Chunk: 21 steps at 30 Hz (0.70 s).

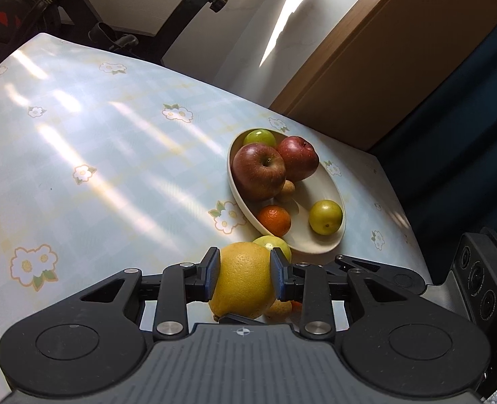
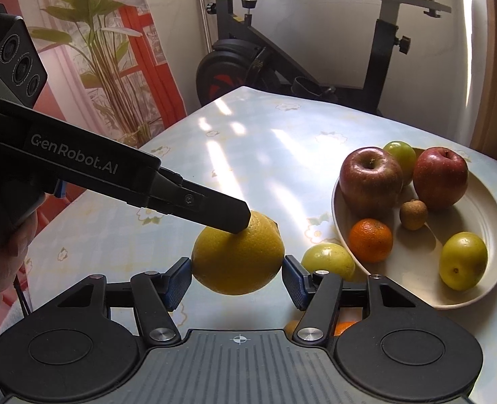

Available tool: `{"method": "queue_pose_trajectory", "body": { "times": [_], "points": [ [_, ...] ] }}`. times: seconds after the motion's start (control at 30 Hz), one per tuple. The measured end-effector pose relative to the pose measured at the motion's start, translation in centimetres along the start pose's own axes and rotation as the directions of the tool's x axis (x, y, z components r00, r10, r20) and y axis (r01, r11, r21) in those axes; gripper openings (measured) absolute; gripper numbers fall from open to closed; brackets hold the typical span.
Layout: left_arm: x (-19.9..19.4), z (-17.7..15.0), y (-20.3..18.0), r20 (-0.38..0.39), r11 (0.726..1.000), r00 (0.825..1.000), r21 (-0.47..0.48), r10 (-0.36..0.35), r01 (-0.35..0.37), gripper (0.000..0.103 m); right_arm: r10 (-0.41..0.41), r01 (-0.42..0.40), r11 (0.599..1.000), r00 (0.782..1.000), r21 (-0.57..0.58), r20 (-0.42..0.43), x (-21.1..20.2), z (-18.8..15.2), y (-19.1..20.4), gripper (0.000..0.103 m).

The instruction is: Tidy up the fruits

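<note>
Lemon (image 1: 243, 279) clamped in our left gripper (image 1: 245, 274) above table (image 1: 97, 155); right gripper (image 2: 236, 277) w/ jaws apart, not gripping it; bowl (image 2: 477, 289) beside.

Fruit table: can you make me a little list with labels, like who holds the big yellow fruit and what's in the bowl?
held fruit: lemon, off the table
holder: left gripper, pads pressed on its sides
other gripper: right gripper, jaws either side of the lemon, right pad apart from it
bowl: on the table, cream, oval
in bowl: two red apples, orange, two green fruits, small brown fruit
beside bowl: green fruit on the tablecloth
</note>
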<state>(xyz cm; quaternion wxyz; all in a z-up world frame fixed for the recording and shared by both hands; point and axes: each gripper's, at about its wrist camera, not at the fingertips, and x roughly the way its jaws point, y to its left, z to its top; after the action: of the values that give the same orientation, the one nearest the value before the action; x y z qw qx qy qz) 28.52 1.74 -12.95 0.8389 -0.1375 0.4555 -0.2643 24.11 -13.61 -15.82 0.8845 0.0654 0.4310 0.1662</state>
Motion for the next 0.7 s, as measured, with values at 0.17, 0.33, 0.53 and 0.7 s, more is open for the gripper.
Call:
{"method": "queue_pose_trajectory", "body": {
  "times": [0.17, 0.33, 0.53, 0.7],
  "points": [
    [0.2, 1.6, -2.6, 0.012, 0.998, 1.000, 0.054, -0.017, 0.017, 0.034, -0.031, 0.030, 0.999, 0.998, 0.018, 0.053, -2.1, 0.6, -2.1, 0.055],
    [2.3, 3.5, -5.8, 0.010, 0.994, 1.000, 0.107, -0.025, 0.024, 0.034, -0.075, 0.071, 0.996, 0.994, 0.045, 0.084, -3.7, 1.2, -5.2, 0.054],
    [5.3, 5.9, -8.6, -0.015, 0.989, 0.998, 0.138, -0.057, 0.059, 0.034, -0.130, 0.124, 0.991, 0.986, 0.057, 0.108, -4.9, 2.0, -9.4, 0.054],
    [8.9, 7.7, -11.3, -0.042, 0.981, 0.998, 0.190, -0.042, 0.049, 0.033, -0.174, 0.167, 0.983, 0.978, 0.072, 0.118, -5.2, 2.7, -13.2, 0.053]
  ]
}}
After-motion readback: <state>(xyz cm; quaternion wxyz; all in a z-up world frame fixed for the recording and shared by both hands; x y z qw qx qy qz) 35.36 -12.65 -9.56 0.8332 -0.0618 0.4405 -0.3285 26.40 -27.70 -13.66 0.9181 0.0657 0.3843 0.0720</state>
